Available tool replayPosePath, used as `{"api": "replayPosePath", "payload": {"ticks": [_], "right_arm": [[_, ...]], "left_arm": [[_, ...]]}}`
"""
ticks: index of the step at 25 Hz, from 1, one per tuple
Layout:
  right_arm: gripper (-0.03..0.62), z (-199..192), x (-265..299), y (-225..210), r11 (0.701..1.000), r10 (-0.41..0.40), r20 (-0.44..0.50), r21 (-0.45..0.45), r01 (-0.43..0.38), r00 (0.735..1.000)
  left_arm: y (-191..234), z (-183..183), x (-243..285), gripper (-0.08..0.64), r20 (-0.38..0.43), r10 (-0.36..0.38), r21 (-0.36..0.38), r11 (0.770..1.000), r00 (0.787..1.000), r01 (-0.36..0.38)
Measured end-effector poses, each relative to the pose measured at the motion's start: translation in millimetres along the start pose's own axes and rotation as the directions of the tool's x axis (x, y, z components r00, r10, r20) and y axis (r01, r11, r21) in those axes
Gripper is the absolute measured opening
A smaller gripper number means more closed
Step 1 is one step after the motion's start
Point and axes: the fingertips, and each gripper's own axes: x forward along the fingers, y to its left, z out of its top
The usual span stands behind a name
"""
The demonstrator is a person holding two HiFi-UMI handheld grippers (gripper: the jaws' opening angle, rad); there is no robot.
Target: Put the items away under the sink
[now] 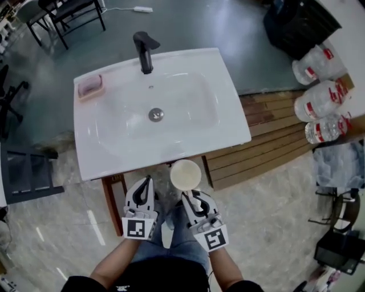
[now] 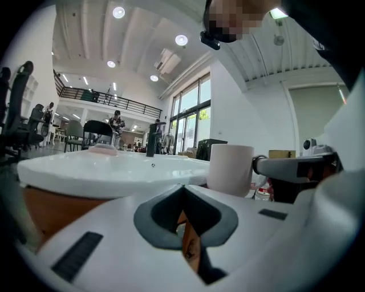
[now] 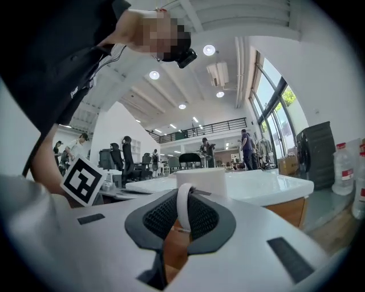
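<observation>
A white mug [image 1: 185, 174] hangs just in front of the sink's near edge. My right gripper [image 1: 192, 198] is shut on its handle; in the right gripper view the white handle loop [image 3: 183, 212] sits pinched between the dark pads, with the mug body [image 3: 209, 180] beyond. My left gripper [image 1: 148, 182] is beside it to the left, shut and holding nothing; its jaws [image 2: 183, 197] meet in the left gripper view, where the mug [image 2: 230, 169] stands to the right. The white sink [image 1: 228, 97] carries a black faucet [image 1: 145, 50] and a pink soap dish [image 1: 90, 86].
The brown wooden side of the cabinet [image 1: 114, 197] shows below the sink's front edge. Wooden boards [image 1: 274, 140] lie to the right, with large water bottles [image 1: 322, 102] beyond them. Black chairs [image 1: 63, 14] stand at the far left, and a dark bin [image 1: 299, 23] at the far right.
</observation>
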Motion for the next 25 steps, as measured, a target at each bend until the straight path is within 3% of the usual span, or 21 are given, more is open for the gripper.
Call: {"api": "replayPosePath", "payload": {"ticks": [6, 12, 19, 25], "right_arm": [[0.049, -61.5, -17.3, 25.9, 0.995, 0.096, 0.02, -0.004, -0.096, 0.995], [0.049, -158.8, 2.8, 37.0, 0.985, 0.175, -0.019, 0.015, -0.174, 0.984], [0.049, -244.7, 47.0, 40.1, 0.97, 0.235, -0.012, 0.065, -0.234, 0.972], [0.049, -297.5, 98.6, 23.6, 0.98, 0.199, -0.045, 0.039, -0.197, 0.979]], "left_arm": [[15.5, -70.0, 4.7, 0.006, 0.003, 0.039, -0.01, 0.999, 0.999, -0.039], [39.2, -123.0, 23.9, 0.006, 0.041, 0.116, 0.006, 0.993, 0.992, -0.116], [83.7, -171.6, 35.6, 0.006, 0.047, 0.28, -0.015, 0.96, 0.959, -0.279], [119.6, -189.4, 38.8, 0.006, 0.068, 0.355, -0.019, 0.935, 0.932, -0.355]]}}
